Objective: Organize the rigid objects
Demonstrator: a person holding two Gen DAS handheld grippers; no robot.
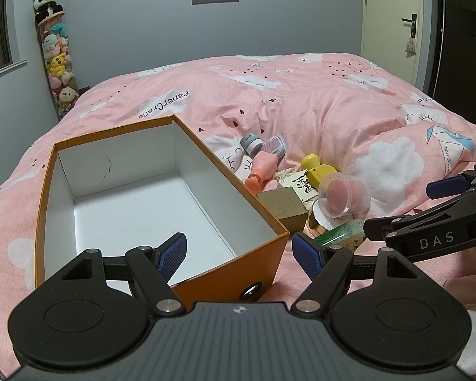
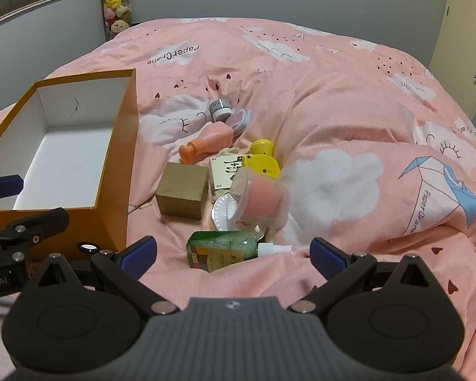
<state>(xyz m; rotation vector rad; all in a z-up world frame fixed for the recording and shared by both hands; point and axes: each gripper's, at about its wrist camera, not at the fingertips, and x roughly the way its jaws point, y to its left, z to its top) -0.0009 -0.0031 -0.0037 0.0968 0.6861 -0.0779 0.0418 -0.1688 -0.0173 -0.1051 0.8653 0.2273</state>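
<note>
An open orange box [image 1: 263,263] with a white inside sits on the pink bed; it also shows in the right wrist view [image 2: 123,146]. My left gripper [image 1: 239,252] is open and empty, straddling the box's near right corner. A pile lies right of the box: gold cube [image 2: 182,195], green bottle [image 2: 222,249], clear cup with a pink thing inside [image 2: 260,201], yellow toy [image 2: 261,157], orange-pink bottle [image 2: 209,143], white card box [image 2: 223,173], small grey jar [image 2: 220,109]. My right gripper [image 2: 233,252] is open and empty, jaws either side of the green bottle, just short of it.
The pink quilt [image 2: 349,101] is rumpled, with a raised fold right of the pile. A clear tube of plush toys [image 1: 58,60] stands at the far left wall. A door [image 1: 396,22] is at the far right. My right gripper shows in the left wrist view [image 1: 428,216].
</note>
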